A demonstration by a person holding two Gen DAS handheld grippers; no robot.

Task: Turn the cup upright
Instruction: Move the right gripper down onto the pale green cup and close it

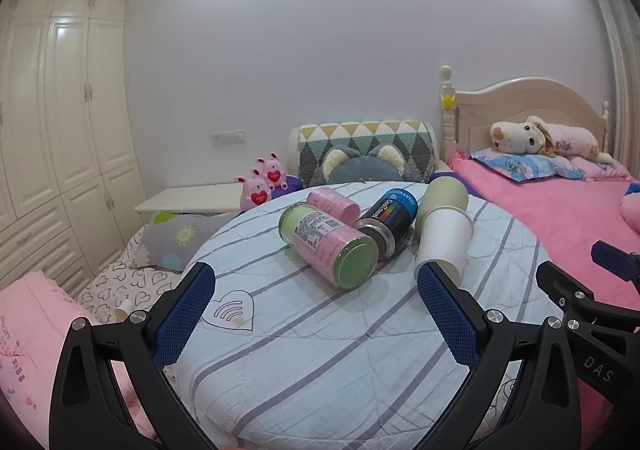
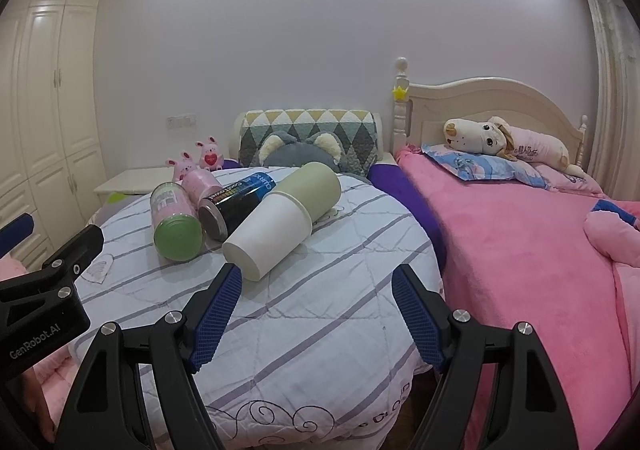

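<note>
Lying on its side on the striped round table [image 2: 320, 330], the white paper cup [image 2: 268, 238] hides the mouth of a green cup [image 2: 312, 185] nested behind it. Three cans beside them; pink one [image 1: 332, 201] mostly hidden. Left gripper [image 1: 316, 282] and right gripper [image 2: 316, 286] both gape wide, holding nothing.

on the round striped table [image 2: 320, 314] lie five things on their sides — one white cup [image 2: 269, 234], one green cup [image 2: 312, 185], one black can [image 2: 236, 201], and two pink cans [image 2: 176, 221]. two little pink bunnies [image 2: 200, 159] sit behind — plus one big dog toy [image 2: 500, 139] on one pink bed [image 2: 520, 250]. two grippers: left gripper [image 1: 316, 294], right gripper [image 2: 316, 304].
</note>
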